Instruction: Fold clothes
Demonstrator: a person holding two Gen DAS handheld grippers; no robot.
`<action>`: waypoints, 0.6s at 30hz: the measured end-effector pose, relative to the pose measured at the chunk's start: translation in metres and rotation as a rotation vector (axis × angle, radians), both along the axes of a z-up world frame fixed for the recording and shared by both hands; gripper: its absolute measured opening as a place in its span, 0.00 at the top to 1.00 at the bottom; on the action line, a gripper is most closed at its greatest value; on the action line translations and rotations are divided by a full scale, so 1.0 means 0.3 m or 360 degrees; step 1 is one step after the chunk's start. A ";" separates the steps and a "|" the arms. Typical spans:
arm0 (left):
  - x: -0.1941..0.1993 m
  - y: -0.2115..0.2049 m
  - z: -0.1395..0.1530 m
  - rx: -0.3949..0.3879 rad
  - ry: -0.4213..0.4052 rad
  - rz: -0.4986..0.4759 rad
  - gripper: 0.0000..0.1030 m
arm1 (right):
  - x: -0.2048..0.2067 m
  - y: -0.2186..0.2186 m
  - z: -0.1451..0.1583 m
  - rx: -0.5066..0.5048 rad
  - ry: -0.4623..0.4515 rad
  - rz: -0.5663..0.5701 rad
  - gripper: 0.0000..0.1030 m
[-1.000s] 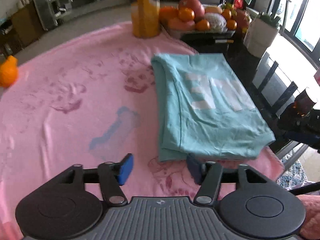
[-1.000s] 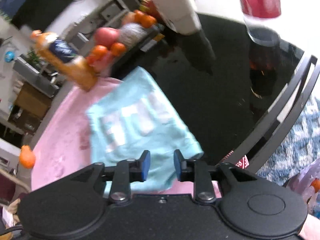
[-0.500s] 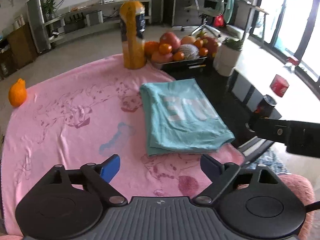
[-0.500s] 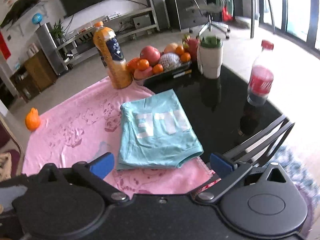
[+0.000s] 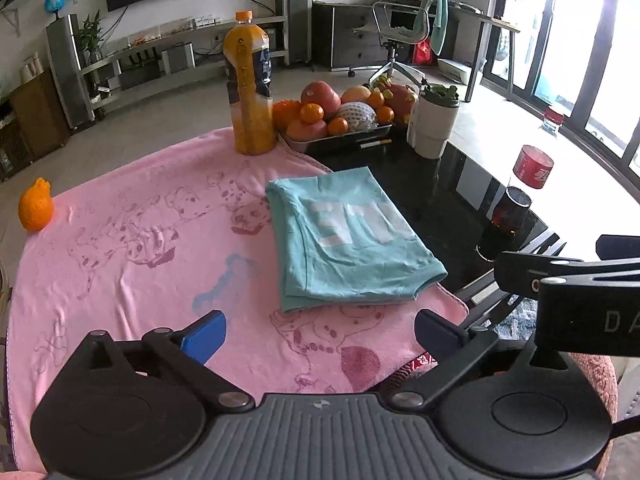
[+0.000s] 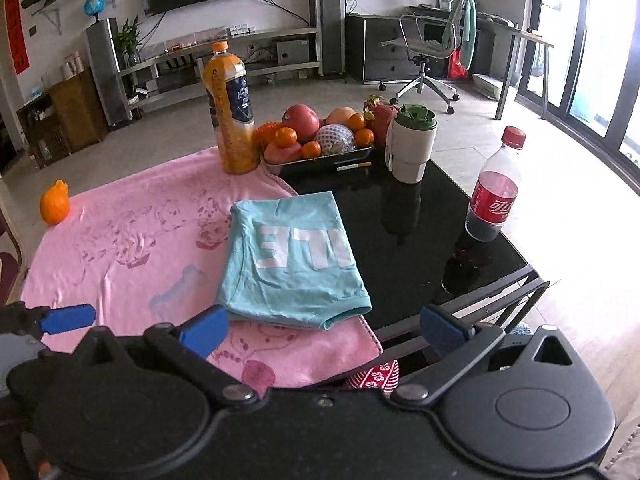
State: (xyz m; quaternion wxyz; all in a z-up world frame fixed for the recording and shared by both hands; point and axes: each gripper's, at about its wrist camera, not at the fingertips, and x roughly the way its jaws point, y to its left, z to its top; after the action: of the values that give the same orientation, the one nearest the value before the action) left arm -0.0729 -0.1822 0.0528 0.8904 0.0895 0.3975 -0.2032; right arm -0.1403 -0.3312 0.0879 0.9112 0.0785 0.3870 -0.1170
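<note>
Left wrist cam: folded teal T-shirt [image 5: 348, 240] lies half on pink blanket [image 5: 132, 240], half on black table [image 5: 440, 196]. Left gripper [image 5: 320, 328] jaws opening, empty; right gripper [image 6: 324, 326] spread wide, empty. Shirt looks light, floppy; pinch layered hem corners prob.

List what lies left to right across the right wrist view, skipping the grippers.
Loose orange → juice bottle → folded teal shirt → white cup with green lid → cola bottle.
</note>
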 end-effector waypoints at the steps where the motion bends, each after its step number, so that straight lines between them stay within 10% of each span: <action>1: -0.001 -0.002 -0.002 0.0001 0.0004 -0.0001 0.01 | -0.002 0.000 -0.002 -0.0005 0.0002 0.0001 0.00; 18: 0.020 -0.006 -0.085 0.0091 0.0135 0.0024 0.01 | 0.012 0.004 -0.080 0.0012 0.0094 0.0040 0.00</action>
State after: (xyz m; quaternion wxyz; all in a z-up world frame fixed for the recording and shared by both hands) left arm -0.0670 -0.1841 0.0274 0.8713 0.1030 0.4411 -0.1886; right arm -0.1367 -0.3300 0.0638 0.9005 0.0737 0.4152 -0.1063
